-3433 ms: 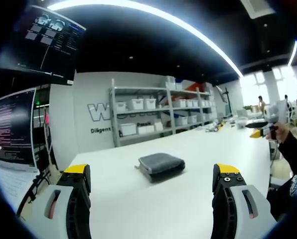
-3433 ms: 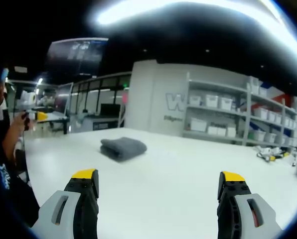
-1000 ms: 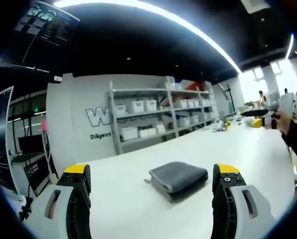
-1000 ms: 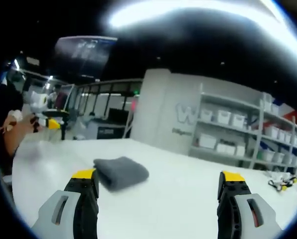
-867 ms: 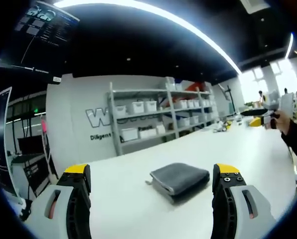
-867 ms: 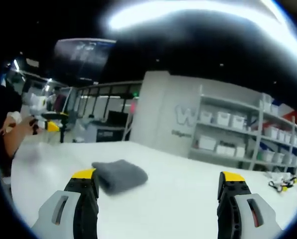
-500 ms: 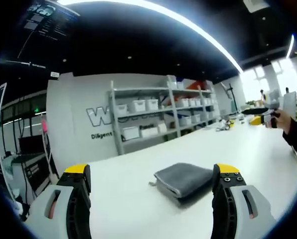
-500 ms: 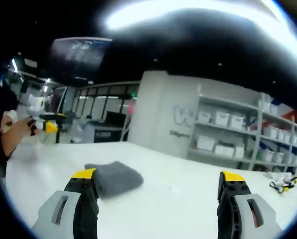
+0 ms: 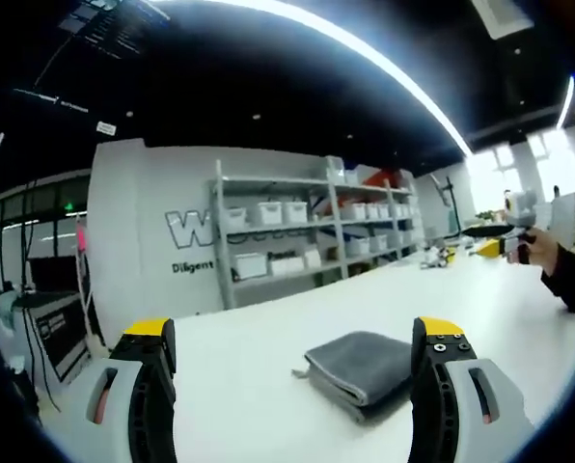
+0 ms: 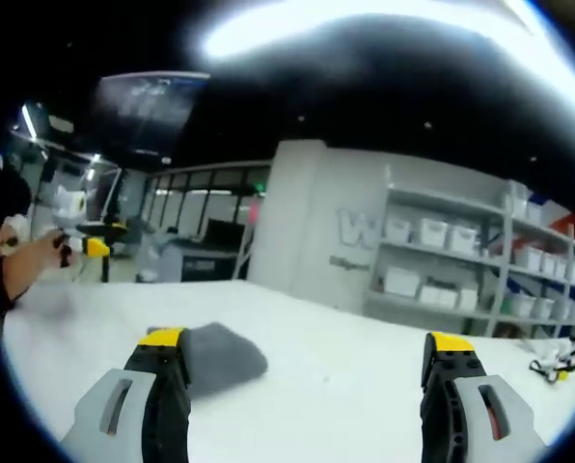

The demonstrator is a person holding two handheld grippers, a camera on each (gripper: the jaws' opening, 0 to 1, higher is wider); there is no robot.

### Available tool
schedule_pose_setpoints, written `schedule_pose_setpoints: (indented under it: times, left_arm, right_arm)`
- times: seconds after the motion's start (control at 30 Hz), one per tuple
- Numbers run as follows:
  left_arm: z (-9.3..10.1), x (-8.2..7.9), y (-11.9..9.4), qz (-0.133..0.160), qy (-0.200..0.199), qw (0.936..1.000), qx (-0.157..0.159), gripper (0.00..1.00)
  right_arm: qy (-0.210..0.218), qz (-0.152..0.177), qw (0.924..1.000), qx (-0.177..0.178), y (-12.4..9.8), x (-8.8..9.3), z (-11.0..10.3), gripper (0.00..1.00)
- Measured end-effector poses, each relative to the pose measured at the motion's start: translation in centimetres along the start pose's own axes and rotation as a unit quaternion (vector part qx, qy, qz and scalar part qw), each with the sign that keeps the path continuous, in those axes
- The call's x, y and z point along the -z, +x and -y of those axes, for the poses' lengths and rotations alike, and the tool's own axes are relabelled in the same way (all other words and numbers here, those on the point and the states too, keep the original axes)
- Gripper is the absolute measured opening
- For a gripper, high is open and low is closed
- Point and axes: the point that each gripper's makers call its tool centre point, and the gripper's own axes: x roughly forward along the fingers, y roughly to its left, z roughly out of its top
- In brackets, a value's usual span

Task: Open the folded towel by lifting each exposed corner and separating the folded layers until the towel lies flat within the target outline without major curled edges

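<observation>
A: What was the biggest thing in front of the cameras?

B: The white table [image 9: 268, 386], running wide under both grippers. Behind it stood a grey wall with lettering [image 9: 193, 228] and a metal shelving unit [image 9: 307, 231] stacked with white bins.

A: And the towel?

B: A grey towel [image 9: 363, 368] lay folded on the table. In the left gripper view it sat right of centre, its far edge reaching up to the inner side of the right-hand jaw. In the right gripper view the towel [image 10: 222, 357] sat low on the left, partly hidden behind the left-hand jaw.

A: Were the tongs on it?

B: No. The left gripper [image 9: 292, 333] had its yellow-tipped jaws spread wide apart with nothing between them. The right gripper [image 10: 307, 345] was the same, jaws far apart and holding nothing.

A: Anything smaller?

B: At the right edge of the left gripper view, a hand [image 9: 536, 253] held the other gripper out above the table. At the left edge of the right gripper view, a hand [image 10: 32, 253] held a yellow-tipped gripper likewise.
</observation>
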Motion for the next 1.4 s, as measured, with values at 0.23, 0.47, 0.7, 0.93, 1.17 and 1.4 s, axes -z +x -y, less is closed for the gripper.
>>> schedule_pose_setpoints:
  times: [0.23, 0.47, 0.7, 0.93, 1.17, 1.4]
  left_arm:
    - [-0.2, 1.2, 0.6, -0.008, 0.009, 0.9999, 0.003, 1.00]
    - [-0.5, 2.8, 1.6, -0.004, 0.011, 0.9999, -0.003, 1.00]
    - [-0.1, 3.8, 2.1, -0.009, 0.011, 0.9999, -0.002, 1.00]
    - [1.4, 4.8, 2.7, -0.019, 0.005, 0.9997, 0.013, 1.00]
    - [2.5, 6.2, 3.1, -0.028, 0.012, 0.9995, 0.013, 1.00]
    - [3.7, 8.1, 3.1, -0.052, 0.012, 0.9982, 0.030, 0.98]
  right_arm:
    - [0.005, 0.009, 0.9999, 0.007, 1.0, 0.3, -0.1, 1.00]
    - [0.007, -0.004, 1.0000, -0.003, 2.1, 2.6, -0.5, 1.00]
    - [0.011, 0.003, 0.9999, -0.007, 2.4, 3.0, -1.0, 1.00]
    - [0.005, 0.001, 0.9998, -0.018, 2.9, 3.5, -2.3, 1.00]
    - [-0.003, -0.008, 0.9995, -0.031, 3.6, 4.9, -3.9, 1.00]
    - [-0.001, -0.021, 0.9984, -0.051, 3.8, 6.2, -5.7, 1.00]
